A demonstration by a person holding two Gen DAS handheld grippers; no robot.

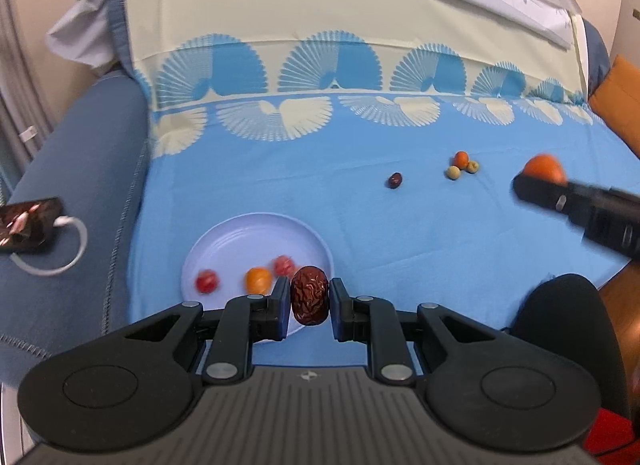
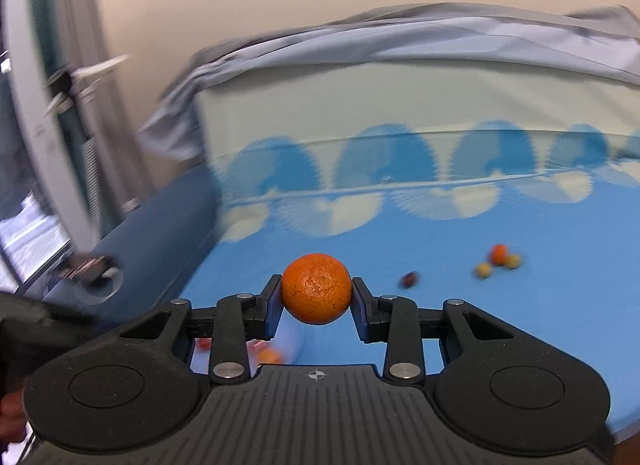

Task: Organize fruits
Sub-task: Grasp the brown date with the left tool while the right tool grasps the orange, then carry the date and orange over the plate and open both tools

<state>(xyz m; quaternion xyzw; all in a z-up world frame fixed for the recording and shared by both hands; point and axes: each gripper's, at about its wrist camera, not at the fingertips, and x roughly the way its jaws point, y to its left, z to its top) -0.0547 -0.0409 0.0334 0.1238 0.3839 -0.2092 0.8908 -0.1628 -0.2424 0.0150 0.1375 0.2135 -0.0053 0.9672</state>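
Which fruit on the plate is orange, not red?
The middle fruit on the plate is orange; the fruits on its left and right are red.

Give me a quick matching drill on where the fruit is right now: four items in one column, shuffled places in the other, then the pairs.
Items
1. wrinkled red date
2. orange
3. small dark date
4. two red fruits and a small orange one

Places
A. lying alone on the blue cloth
B. on the pale plate
C. clamped in the left tool
D. clamped in the right tool

Pairs: 1-C, 2-D, 3-A, 4-B
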